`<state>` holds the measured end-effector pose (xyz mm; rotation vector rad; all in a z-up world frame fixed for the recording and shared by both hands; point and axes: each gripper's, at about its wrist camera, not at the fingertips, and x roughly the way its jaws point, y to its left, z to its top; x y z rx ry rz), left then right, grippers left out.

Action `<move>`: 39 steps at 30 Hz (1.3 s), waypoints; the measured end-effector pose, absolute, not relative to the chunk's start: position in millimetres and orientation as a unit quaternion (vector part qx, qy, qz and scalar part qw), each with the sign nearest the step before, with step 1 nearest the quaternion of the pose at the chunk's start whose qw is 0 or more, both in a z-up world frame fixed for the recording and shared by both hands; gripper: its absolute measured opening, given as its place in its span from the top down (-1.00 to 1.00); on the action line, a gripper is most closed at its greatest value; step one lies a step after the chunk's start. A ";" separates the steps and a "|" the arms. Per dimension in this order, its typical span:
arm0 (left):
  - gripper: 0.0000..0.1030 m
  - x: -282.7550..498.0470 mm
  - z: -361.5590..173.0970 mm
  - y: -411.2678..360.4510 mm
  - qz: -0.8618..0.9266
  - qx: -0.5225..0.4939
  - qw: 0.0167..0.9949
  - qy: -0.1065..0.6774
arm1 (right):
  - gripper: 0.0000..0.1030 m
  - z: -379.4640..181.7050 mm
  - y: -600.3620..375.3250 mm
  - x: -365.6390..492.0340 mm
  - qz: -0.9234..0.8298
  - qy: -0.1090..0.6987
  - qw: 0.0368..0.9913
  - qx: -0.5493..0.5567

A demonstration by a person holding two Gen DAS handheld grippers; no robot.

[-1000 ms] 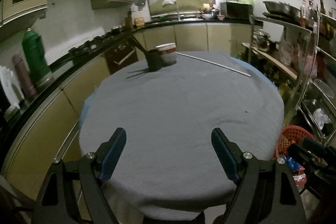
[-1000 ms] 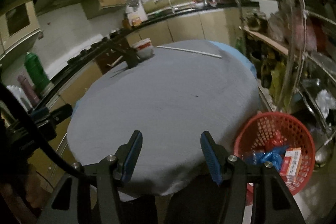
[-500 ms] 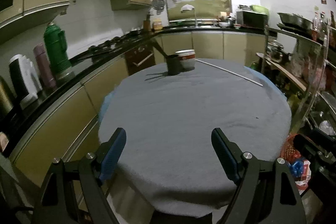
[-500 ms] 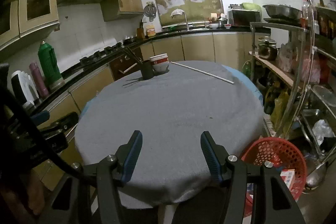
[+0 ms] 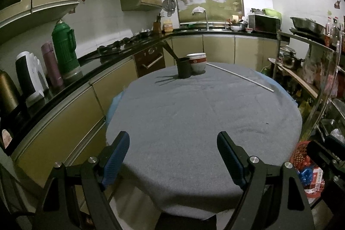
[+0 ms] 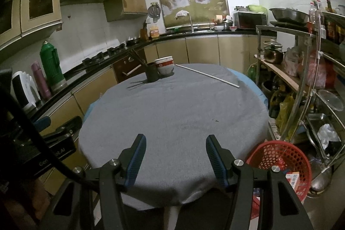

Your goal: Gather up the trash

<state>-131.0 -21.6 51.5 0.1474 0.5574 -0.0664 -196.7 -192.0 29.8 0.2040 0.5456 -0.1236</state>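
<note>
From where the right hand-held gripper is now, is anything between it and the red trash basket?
Nothing visible. The right hand-held gripper is open and empty over the near edge of the table; the red basket sits on the floor just to its right, past the table's edge.

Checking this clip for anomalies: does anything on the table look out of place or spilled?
Nothing spilled. One oddity: a long white rod lies diagonally across the far side of the table, beside the upright cup and stacked bowls. Trash sits in the red basket.
</note>
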 end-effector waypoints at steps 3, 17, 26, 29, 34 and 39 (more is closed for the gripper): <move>-0.62 -129.7 51.1 -18.6 -0.029 0.069 0.958 0.277 | -0.19 29.7 -190.5 -196.9 -0.059 0.269 0.956 0.099; -0.62 -127.2 50.3 -9.2 -0.021 0.054 0.959 0.278 | -0.19 34.1 -180.0 -193.6 -0.055 0.266 0.959 0.082; -0.62 -126.3 50.6 -7.1 -0.022 0.052 0.959 0.279 | -0.19 35.1 -179.8 -192.7 -0.053 0.267 0.959 0.075; -0.62 -126.3 51.1 -7.5 -0.022 0.051 0.959 0.280 | -0.19 35.8 -178.8 -192.7 -0.053 0.266 0.960 0.071; -0.62 -126.3 51.7 -6.5 -0.023 0.047 0.958 0.281 | -0.19 36.4 -178.5 -191.8 -0.053 0.266 0.960 0.071; -0.62 -126.6 52.0 -6.3 -0.022 0.046 0.958 0.282 | -0.19 36.3 -177.5 -191.9 -0.051 0.265 0.960 0.070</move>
